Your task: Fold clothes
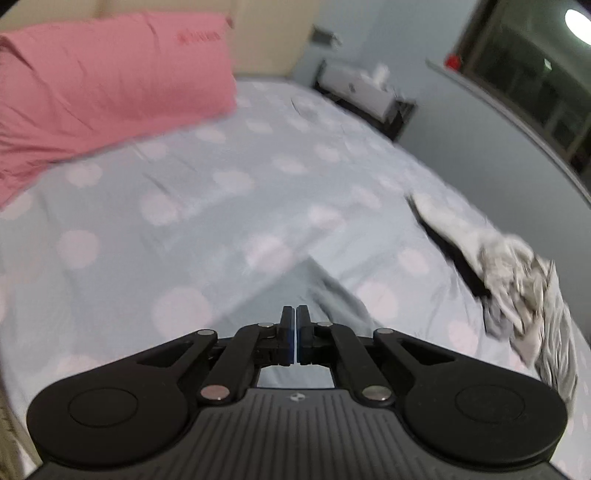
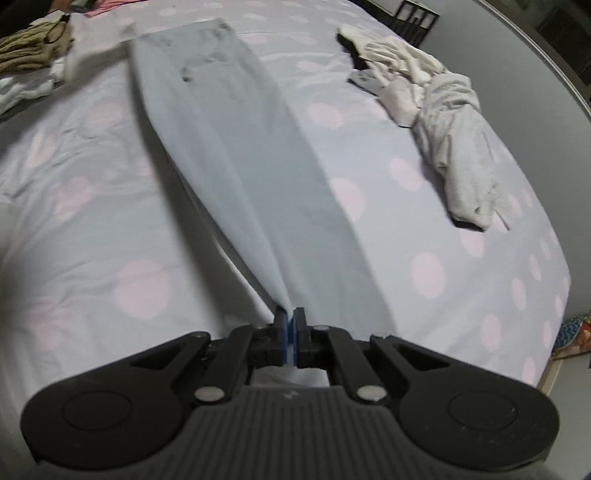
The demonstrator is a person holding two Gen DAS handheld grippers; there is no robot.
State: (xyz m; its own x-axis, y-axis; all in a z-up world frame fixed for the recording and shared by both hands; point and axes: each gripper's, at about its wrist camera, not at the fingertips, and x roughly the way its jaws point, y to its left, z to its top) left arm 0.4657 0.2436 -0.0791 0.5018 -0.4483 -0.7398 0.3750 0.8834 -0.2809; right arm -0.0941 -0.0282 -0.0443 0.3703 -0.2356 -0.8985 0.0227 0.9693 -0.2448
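while the left gripper [image 1: 296,314] fingers sit clenched w/ nothing visibly between, right gripper [image 2: 290,317] fingers pinch the grey garment [image 2: 229,147] edge.

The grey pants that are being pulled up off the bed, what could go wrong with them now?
The right hand-held gripper pinches only a small bit of the grey pants, so the cloth might slip out. The far end still lies on the bed sheet and may drag and wrinkle. The left hand-held gripper looks shut, with a fold of the pants just ahead, but whether it grips them I cannot tell; if not, they could hang crooked.
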